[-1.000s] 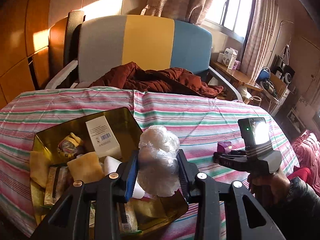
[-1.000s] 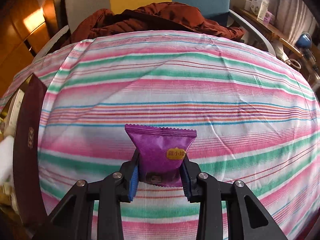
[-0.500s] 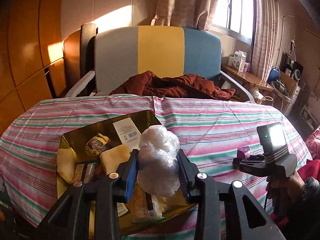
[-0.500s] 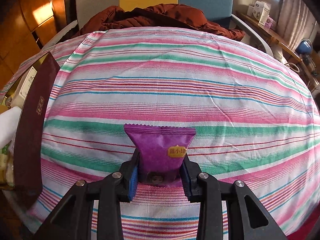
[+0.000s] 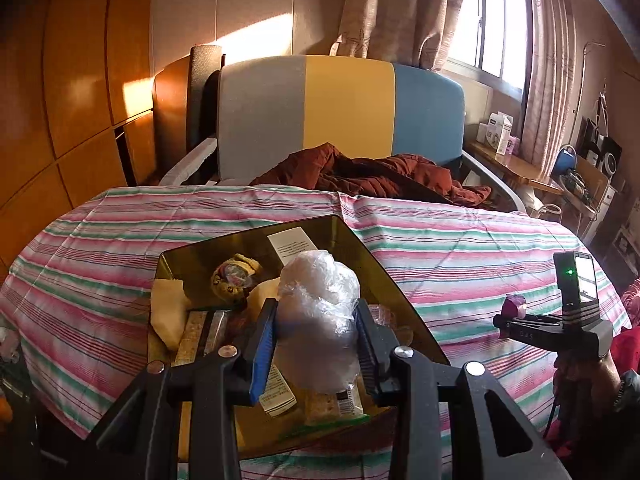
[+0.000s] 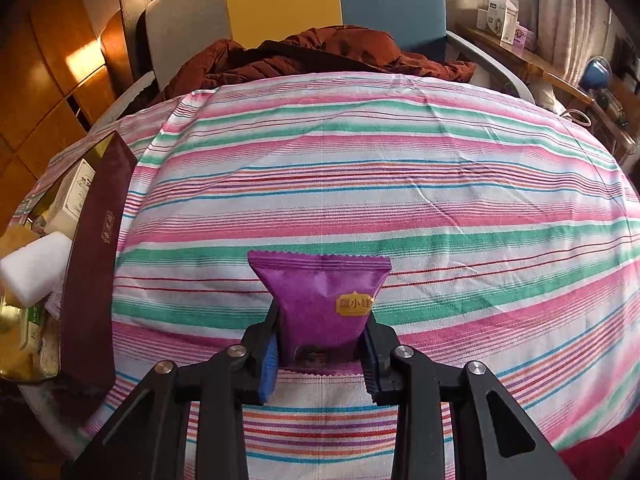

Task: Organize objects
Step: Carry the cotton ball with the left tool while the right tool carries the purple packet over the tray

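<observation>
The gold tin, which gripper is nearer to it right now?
Left. The left gripper hangs over the gold tin with a plastic bag; the right gripper is off to its side, above the cloth.
</observation>
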{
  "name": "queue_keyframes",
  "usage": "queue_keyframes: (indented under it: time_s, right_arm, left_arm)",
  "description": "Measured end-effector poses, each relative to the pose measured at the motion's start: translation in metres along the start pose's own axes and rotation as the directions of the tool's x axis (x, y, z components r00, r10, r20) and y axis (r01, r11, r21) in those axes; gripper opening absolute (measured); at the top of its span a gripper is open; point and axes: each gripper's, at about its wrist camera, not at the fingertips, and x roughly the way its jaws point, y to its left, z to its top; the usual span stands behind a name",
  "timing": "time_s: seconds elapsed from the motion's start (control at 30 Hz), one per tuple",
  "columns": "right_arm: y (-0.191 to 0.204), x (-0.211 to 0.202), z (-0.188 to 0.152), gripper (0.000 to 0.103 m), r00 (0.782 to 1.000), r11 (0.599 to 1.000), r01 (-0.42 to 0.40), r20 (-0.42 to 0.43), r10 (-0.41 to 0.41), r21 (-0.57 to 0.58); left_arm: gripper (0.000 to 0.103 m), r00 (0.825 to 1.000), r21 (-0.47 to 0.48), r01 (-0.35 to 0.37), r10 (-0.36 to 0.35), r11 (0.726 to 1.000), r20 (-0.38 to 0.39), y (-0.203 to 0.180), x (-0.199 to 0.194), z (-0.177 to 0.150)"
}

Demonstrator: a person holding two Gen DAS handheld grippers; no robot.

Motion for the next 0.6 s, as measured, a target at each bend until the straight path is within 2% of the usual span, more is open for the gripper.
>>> queue_keyframes:
  time_s: [0.33,0.6]
  right_arm:
    - [0.006,-0.024,-0.005,0.034,0.997,0.998,-0.066,0.039,0.066,0.013]
    - [0.032,-0.055,-0.002,0.034,0.982,0.987,-0.16,0.094,0.163,-0.033]
  left_arm:
    - [0.036,1.0,-0.058,0.003,-0.003,0.998,-0.001,0.023,-0.006,-0.009]
    - [0.036,0.998,-0.153,-0.06,0.058,0.986,-0.02,0.071,-0.012,-0.024]
